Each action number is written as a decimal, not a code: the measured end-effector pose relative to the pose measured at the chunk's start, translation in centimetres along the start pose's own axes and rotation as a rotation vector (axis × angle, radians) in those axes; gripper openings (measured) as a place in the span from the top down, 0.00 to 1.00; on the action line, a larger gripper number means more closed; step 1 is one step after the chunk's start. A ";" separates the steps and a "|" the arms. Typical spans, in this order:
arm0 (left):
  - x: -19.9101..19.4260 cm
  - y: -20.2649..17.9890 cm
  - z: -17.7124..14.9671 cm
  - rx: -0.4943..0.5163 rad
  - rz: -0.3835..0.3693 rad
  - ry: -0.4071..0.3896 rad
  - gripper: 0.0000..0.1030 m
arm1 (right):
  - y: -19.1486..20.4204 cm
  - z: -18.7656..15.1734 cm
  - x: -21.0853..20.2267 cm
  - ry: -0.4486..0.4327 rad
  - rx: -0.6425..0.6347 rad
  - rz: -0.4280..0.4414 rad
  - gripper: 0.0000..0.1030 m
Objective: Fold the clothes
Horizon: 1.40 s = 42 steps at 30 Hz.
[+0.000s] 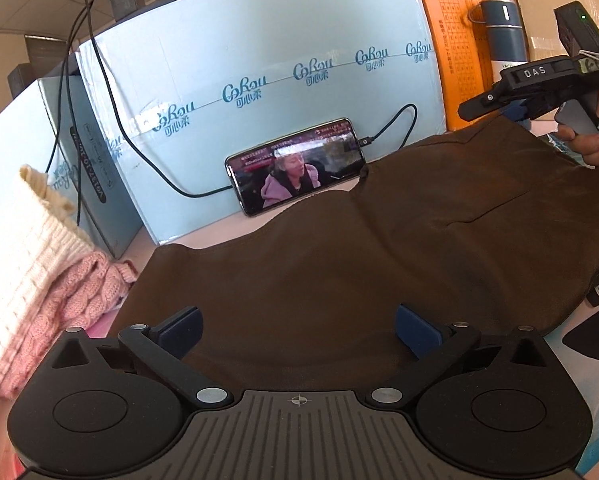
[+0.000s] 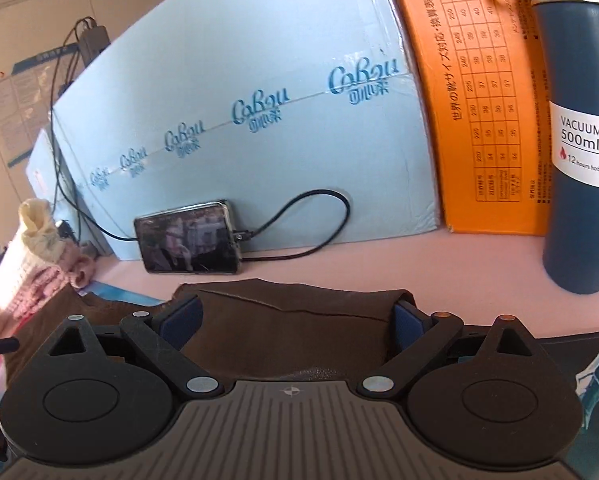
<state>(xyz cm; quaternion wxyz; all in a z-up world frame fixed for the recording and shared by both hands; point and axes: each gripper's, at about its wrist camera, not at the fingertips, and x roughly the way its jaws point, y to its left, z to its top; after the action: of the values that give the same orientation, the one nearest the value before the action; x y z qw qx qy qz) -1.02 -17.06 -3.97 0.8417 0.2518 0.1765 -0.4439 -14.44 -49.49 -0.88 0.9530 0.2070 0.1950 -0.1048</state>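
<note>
A brown garment point(image 1: 379, 248) lies spread across the pink table. My left gripper point(image 1: 298, 330) is open, its blue pads wide apart just above the garment's near edge. In the right wrist view my right gripper point(image 2: 297, 322) is open, its blue pads either side of the garment's far corner point(image 2: 295, 312). The right gripper also shows in the left wrist view point(image 1: 515, 110), held in a hand over the garment's far right end.
A phone point(image 1: 295, 166) playing video leans on a light blue box point(image 1: 259, 60), with a cable plugged in. An orange box point(image 2: 487, 112) and a blue vacuum bottle point(image 2: 579, 140) stand at the right. Pink and white knitwear point(image 1: 39, 264) is piled at the left.
</note>
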 end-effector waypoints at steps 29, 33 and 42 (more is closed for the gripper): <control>-3.1 -0.4 -0.1 0.039 -0.066 -0.212 0.00 | 13.0 -3.6 -9.3 -0.033 -0.282 0.164 0.94; -4.7 -1.6 -0.1 0.196 -0.053 -0.385 0.00 | 14.7 -5.1 -11.0 -0.044 -0.308 0.224 0.94; -7.3 -4.9 -1.1 0.665 -0.079 -0.624 0.36 | 18.5 -7.8 -17.8 -0.123 -0.332 0.426 0.94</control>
<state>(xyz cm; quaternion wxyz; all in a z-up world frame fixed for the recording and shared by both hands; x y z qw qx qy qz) -9.14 -13.91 -2.37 0.7105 0.3556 -0.2279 -0.5629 -27.92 -27.47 6.48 0.9845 0.0775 0.1032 0.1191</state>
